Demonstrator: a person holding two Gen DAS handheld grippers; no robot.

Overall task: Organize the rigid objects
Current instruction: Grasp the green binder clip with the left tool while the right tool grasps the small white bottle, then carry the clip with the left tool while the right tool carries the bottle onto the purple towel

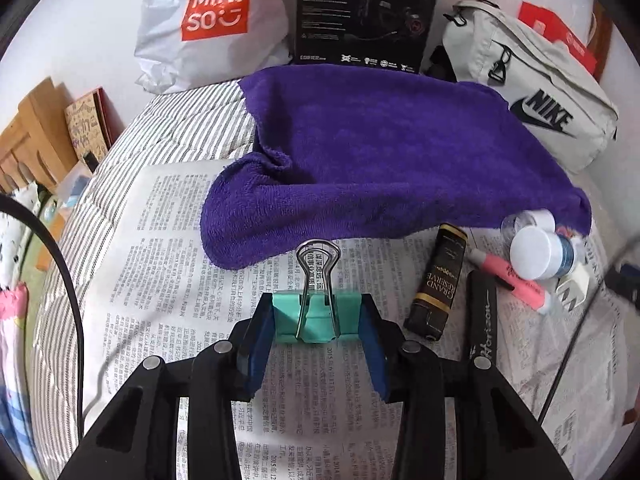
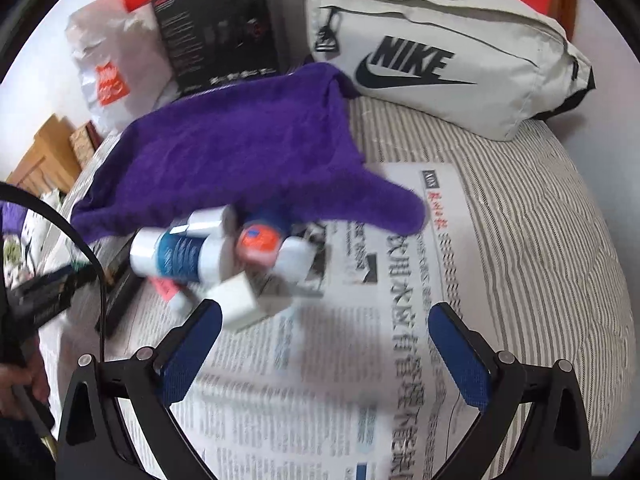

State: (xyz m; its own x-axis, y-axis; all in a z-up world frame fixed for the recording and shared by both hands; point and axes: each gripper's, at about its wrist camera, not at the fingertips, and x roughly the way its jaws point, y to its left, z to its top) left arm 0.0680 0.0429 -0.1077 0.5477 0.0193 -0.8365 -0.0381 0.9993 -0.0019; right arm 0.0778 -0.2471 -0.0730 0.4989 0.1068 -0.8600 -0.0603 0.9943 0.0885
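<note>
My left gripper [image 1: 318, 316] is shut on a teal binder clip [image 1: 316, 314] with silver wire handles, held just above the newspaper [image 1: 168, 264]. To its right lie a black-and-gold box [image 1: 438, 280], a black pen case [image 1: 482, 316], a pink highlighter [image 1: 516, 280] and a white-capped blue bottle [image 1: 540, 252]. My right gripper [image 2: 324, 320] is open and empty over the newspaper [image 2: 360, 360]. Ahead of it, to the left, sit the blue bottle [image 2: 180, 256], an orange-capped item [image 2: 260, 242] and a white block [image 2: 236, 304]. A purple towel [image 1: 380, 160] lies behind.
A beige Nike bag [image 2: 440, 52] sits at the back right. A black box [image 1: 364, 12] and a white Miniso bag [image 1: 212, 20] stand at the back. Wooden and cardboard items [image 1: 48, 132] are off the left edge. A black cable [image 1: 68, 272] runs on the left.
</note>
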